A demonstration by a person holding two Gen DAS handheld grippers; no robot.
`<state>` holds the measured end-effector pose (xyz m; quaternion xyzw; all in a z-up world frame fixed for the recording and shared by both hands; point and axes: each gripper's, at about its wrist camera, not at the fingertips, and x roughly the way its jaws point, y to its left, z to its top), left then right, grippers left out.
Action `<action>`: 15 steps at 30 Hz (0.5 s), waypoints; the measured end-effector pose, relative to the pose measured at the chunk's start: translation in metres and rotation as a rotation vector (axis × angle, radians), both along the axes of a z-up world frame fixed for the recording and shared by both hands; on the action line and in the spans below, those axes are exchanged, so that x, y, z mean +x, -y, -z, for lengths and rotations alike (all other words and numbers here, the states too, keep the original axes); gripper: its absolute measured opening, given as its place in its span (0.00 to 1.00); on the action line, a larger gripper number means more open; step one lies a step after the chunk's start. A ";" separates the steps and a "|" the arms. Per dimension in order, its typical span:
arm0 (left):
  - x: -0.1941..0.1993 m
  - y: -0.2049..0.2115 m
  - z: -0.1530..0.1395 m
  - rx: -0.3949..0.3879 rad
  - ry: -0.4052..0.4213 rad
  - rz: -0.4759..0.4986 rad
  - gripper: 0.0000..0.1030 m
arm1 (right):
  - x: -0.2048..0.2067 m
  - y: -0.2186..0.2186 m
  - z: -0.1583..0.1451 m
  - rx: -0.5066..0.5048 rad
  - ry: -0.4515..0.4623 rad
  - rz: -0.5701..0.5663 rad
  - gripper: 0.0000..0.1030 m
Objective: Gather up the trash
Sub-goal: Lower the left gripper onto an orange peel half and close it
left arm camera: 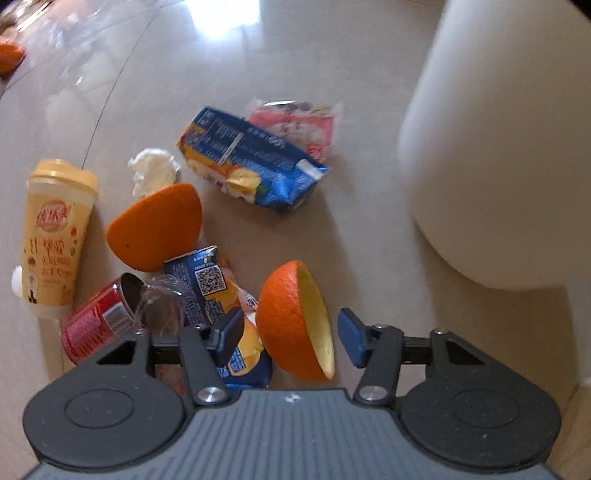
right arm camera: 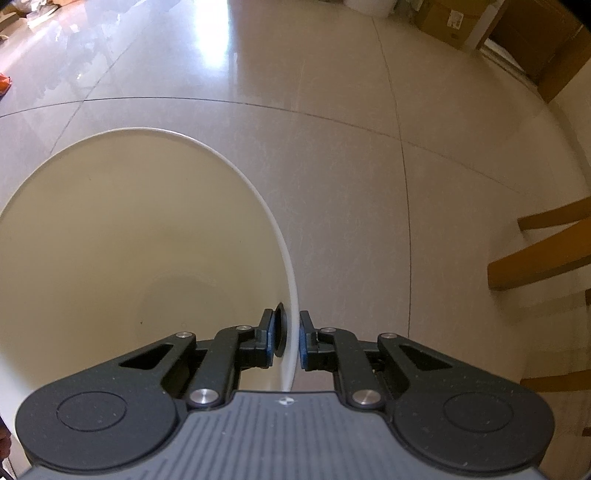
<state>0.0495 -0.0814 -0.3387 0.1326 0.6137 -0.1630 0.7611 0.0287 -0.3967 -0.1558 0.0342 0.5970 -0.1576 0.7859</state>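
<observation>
Trash lies scattered on the tiled floor in the left wrist view. My left gripper (left arm camera: 291, 338) is open, its blue pads either side of a half orange peel (left arm camera: 291, 321) without pressing it. Another orange peel half (left arm camera: 155, 227), a crushed blue juice carton (left arm camera: 247, 162), a second blue carton (left arm camera: 212, 288), a red can (left arm camera: 96, 321), a yellow cup (left arm camera: 55, 232), a white tissue (left arm camera: 153, 170) and a pink wrapper (left arm camera: 295, 125) lie around. My right gripper (right arm camera: 287, 339) is shut on the rim of the white bin (right arm camera: 129, 221); the same bin (left arm camera: 498, 147) stands right of the trash.
Wooden chair legs (right arm camera: 546, 254) stand at the right. Cardboard boxes (right arm camera: 454, 18) sit by the far wall. An orange object (left arm camera: 9, 57) lies far left on the floor. Open tiled floor stretches beyond the bin.
</observation>
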 end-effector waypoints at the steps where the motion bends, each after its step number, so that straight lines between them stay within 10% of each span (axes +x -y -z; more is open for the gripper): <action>1: 0.002 0.000 0.004 0.008 -0.005 -0.017 0.50 | -0.001 -0.001 0.000 -0.002 0.002 -0.002 0.15; 15: 0.010 0.002 0.011 0.046 -0.028 -0.076 0.29 | 0.004 -0.008 0.001 -0.012 -0.033 0.004 0.14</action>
